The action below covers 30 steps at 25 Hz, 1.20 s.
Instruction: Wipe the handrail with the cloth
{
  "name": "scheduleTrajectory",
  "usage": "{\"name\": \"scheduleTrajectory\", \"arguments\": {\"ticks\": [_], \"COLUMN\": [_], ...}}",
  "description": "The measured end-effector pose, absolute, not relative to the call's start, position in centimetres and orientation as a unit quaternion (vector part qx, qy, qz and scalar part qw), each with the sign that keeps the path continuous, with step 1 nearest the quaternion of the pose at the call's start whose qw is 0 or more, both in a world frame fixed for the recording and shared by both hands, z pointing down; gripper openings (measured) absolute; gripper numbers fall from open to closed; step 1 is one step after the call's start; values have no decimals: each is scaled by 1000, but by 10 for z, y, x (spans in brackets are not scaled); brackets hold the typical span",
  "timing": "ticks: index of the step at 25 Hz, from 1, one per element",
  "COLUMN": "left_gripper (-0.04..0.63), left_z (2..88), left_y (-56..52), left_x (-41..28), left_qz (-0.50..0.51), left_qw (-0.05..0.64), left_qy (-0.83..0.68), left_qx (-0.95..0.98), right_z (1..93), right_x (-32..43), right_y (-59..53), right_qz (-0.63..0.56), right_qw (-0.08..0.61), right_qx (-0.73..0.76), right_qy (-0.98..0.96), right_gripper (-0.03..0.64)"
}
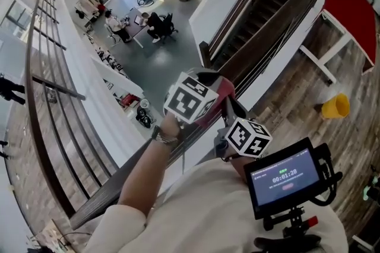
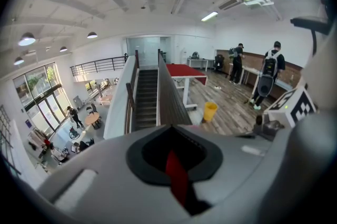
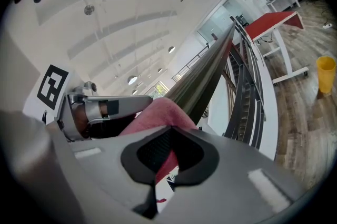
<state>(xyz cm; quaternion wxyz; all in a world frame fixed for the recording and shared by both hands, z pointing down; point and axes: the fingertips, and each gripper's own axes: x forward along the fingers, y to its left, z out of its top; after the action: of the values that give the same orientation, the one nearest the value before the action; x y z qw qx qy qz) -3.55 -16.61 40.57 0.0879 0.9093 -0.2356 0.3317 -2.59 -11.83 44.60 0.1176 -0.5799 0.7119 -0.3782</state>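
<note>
The dark wooden handrail (image 1: pixel 119 185) runs from lower left to upper right in the head view. A pinkish-red cloth (image 1: pixel 224 90) lies over it at the centre. My left gripper (image 1: pixel 196 94) sits on the cloth from the left, and my right gripper (image 1: pixel 237 127) is just below and to the right of it. In the left gripper view the left gripper (image 2: pixel 176 165) is shut on a red strip of cloth (image 2: pixel 177 175), with the handrail (image 2: pixel 168 97) stretching ahead. In the right gripper view the right gripper (image 3: pixel 166 157) is shut on the cloth (image 3: pixel 158 115), bunched against the handrail (image 3: pixel 205 75).
Beyond the rail is a drop to a lower floor with people at tables (image 1: pixel 157 23). A staircase (image 1: pixel 261 8) descends beside the rail. A yellow bucket (image 1: pixel 335 106) and a red-topped table (image 1: pixel 356 8) stand on the wood floor at right. A monitor (image 1: pixel 288 177) hangs near my chest.
</note>
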Motion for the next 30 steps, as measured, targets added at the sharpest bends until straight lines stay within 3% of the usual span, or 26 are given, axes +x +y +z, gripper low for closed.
{"name": "scheduleTrajectory", "arguments": {"ticks": [30], "left_gripper": [0], "left_z": [404], "left_y": [-187], "left_x": [6], "left_qz": [338], "left_qw": [82], "left_qy": [-235], "left_qx": [908], "right_z": [444], "right_x": [18], "right_y": [-140], "right_qz": [-373], "right_qw": [145], "right_qx": [-592], "right_qy": [699], "right_gripper": [-8]}}
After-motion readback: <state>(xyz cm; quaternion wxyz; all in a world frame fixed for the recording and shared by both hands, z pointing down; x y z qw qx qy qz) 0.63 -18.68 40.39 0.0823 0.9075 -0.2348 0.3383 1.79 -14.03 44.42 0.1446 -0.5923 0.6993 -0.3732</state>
